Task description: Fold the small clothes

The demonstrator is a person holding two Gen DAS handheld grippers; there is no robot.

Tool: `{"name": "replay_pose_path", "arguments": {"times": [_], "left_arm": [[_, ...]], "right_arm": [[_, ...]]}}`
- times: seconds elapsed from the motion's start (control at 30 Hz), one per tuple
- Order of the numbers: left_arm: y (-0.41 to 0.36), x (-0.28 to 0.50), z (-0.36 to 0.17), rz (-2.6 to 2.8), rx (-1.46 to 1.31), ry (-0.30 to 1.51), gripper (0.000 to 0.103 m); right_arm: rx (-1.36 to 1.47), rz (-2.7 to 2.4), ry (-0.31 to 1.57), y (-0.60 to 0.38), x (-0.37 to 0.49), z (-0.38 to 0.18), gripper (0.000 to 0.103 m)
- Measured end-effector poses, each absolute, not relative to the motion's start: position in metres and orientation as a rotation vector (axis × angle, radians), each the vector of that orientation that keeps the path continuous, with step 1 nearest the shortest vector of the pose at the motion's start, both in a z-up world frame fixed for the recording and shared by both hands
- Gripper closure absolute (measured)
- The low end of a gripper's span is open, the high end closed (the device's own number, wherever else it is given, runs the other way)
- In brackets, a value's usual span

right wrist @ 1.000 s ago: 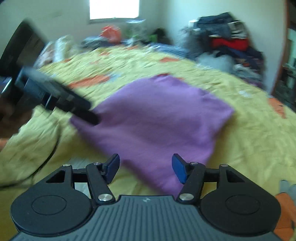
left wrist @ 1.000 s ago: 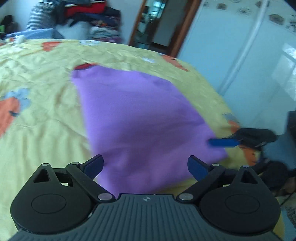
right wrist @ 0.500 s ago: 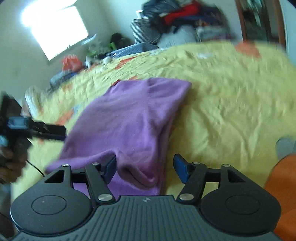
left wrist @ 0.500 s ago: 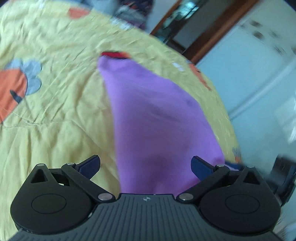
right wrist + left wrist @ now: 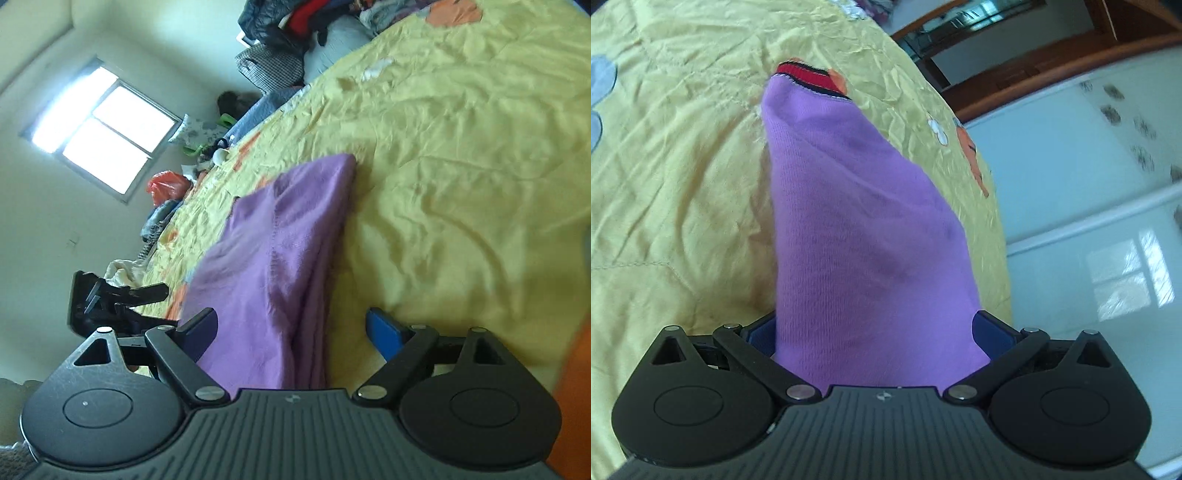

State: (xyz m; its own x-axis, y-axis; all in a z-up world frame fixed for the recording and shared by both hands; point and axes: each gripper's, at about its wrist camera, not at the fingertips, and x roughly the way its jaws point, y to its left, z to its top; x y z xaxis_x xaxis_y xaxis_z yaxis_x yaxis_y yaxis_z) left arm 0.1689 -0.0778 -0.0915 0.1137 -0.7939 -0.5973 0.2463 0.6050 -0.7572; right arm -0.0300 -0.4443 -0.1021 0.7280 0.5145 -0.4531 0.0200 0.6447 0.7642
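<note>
A purple knit garment (image 5: 864, 236) with a red and black trimmed edge (image 5: 809, 79) lies on the yellow bedspread (image 5: 665, 184). Its near end runs between the fingers of my left gripper (image 5: 877, 332), whose jaws stand wide apart around the cloth. In the right wrist view the same purple garment (image 5: 273, 258) lies between the fingers of my right gripper (image 5: 291, 332), also wide open, with the folded edge nearer the left finger. The left gripper shows in the right wrist view (image 5: 118, 299) at the garment's other side.
A pile of clothes (image 5: 306, 26) sits at the bed's far end. Bags and clutter (image 5: 168, 184) lie under the window. A white wardrobe (image 5: 1108, 221) and a wooden door frame (image 5: 1034, 70) stand beyond the bed's edge.
Both grippers have moved in low onto the garment's near edge, so the cloth now lies between their open fingers. Both cameras have tilted.
</note>
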Motion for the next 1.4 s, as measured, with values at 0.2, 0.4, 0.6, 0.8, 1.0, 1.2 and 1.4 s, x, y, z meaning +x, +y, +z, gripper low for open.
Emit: {"name": "replay_pose_path", "arguments": {"times": [0.2, 0.4, 0.6, 0.8, 1.0, 1.2, 1.4], "left_arm": [[-0.094, 0.188, -0.091, -0.811, -0.562, 1.317, 0.000], [-0.112, 0.184, -0.078, -0.775, -0.315, 1.347, 0.058], [-0.120, 0.157, -0.038, -0.799, 0.032, 1.136, 0.077], [-0.102, 0.150, 0.016, -0.809, 0.078, 1.017, 0.079], [-0.046, 0.148, 0.066, -0.791, -0.018, 1.028, 0.078], [0.008, 0.124, -0.011, -0.701, -0.116, 1.200, 0.029], [0.052, 0.068, -0.061, -0.753, -0.253, 1.225, 0.023]], "right_arm": [[0.768, 0.356, 0.770, -0.409, 0.007, -0.096, 0.026], [0.778, 0.233, 0.828, -0.394, 0.007, -0.097, 0.078], [0.655, 0.183, 0.774, -0.357, -0.007, -0.044, 0.081], [0.571, 0.211, 0.707, -0.313, -0.010, 0.023, 0.081], [0.594, 0.258, 0.634, -0.292, -0.027, 0.055, 0.081], [0.482, 0.125, 0.824, -0.266, -0.045, -0.026, 0.036], [0.567, 0.176, 0.750, -0.267, -0.114, -0.064, 0.036]]}}
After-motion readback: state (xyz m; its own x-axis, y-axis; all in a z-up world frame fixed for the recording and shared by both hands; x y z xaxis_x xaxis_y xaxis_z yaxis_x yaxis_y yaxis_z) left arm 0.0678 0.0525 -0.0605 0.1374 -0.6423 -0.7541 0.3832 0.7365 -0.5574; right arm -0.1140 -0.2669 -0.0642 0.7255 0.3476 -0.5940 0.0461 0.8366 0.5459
